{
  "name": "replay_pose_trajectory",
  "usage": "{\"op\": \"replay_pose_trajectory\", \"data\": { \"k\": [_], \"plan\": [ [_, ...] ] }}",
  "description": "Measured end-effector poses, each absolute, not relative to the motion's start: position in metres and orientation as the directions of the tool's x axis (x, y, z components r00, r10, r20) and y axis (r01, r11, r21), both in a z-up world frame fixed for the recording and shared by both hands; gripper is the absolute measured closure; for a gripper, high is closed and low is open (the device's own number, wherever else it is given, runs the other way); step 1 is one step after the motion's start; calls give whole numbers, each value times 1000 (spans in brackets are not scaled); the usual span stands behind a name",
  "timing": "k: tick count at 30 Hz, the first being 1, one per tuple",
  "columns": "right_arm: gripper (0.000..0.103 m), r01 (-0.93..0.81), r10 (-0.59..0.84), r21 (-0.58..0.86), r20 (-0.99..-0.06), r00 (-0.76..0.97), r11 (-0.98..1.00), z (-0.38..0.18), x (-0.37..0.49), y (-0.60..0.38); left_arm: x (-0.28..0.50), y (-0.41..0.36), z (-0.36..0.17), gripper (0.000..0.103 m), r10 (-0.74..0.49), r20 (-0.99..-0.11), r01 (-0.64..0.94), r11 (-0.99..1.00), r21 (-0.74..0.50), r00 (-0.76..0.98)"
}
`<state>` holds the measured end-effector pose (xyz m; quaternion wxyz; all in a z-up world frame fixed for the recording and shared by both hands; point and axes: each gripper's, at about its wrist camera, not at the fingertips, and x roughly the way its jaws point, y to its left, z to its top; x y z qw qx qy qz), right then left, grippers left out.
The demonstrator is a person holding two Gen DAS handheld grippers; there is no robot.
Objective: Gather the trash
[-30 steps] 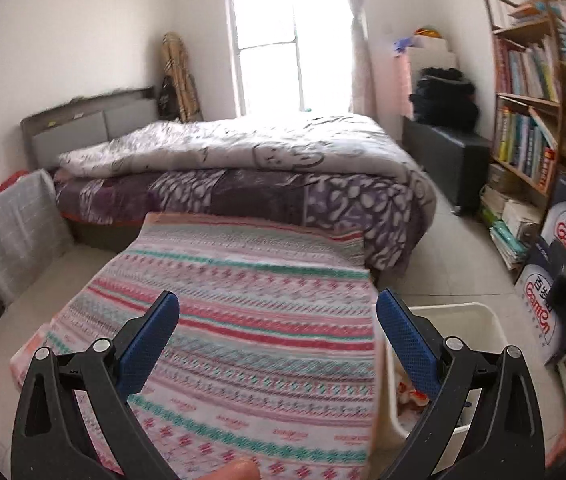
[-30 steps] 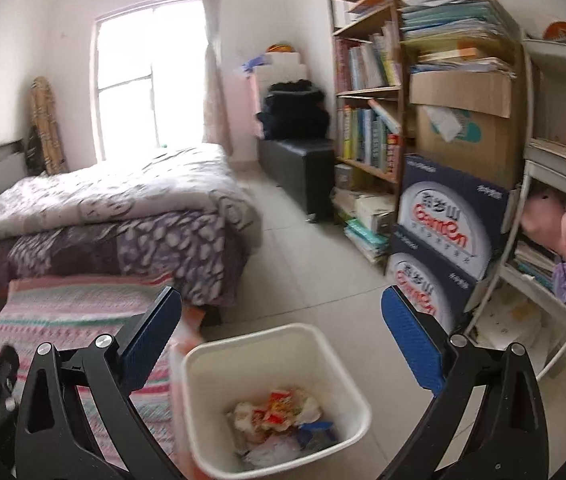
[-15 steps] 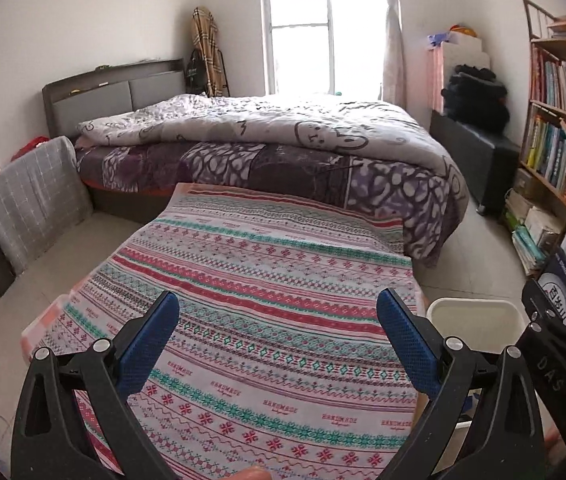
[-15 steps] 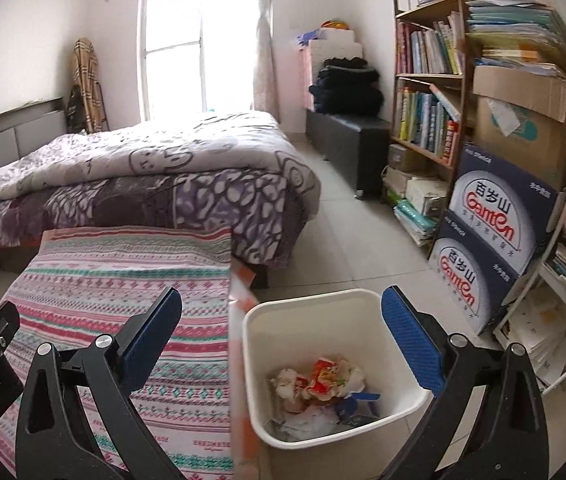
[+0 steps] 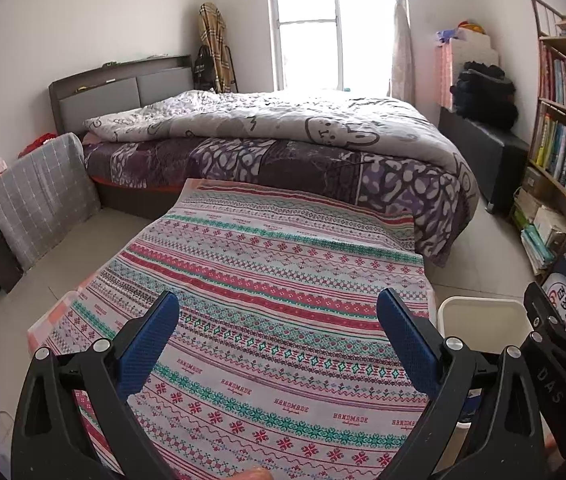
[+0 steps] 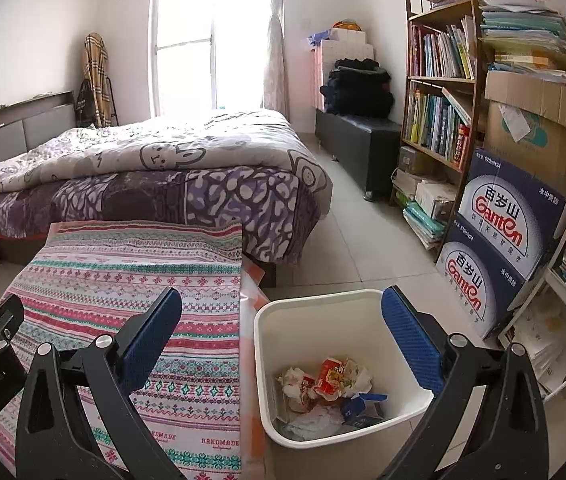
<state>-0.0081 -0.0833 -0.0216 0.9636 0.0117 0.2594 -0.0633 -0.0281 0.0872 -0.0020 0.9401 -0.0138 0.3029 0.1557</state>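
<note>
Above the white bin [image 6: 323,360], right hand-held gripper [image 6: 283,344] spread wide, nothing between the blue pads [image 6: 411,340]. Over the patterned cloth [image 5: 275,300] on the desk, left hand-held gripper [image 5: 279,344] likewise wide open and empty. Since a second ago, both views risen and drawn back, more cloth and bin interior in sight. Trash [image 6: 331,388], wrappers and crumpled paper, heaped at the bin bottom; cloth bare of litter. Collection seemingly finished, or next piece to be sought elsewhere.
</note>
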Motion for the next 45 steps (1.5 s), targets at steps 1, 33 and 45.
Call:
{"op": "replay_pose_trajectory", "data": {
  "k": [1, 33, 45],
  "plan": [
    [7, 128, -115, -8, -504, 856, 992, -22, -8, -84, -28, 87, -2, 7, 285, -575, -301, 951, 70, 767],
    [7, 114, -108, -20, -521, 847, 993, -26, -6, -84, -26, 86, -8, 9, 279, -569, -278, 956, 90, 774],
    [7, 113, -106, -18, -524, 845, 993, -27, -6, -86, -22, 90, -11, 9, 281, -603, -298, 952, 75, 746]
  ]
}}
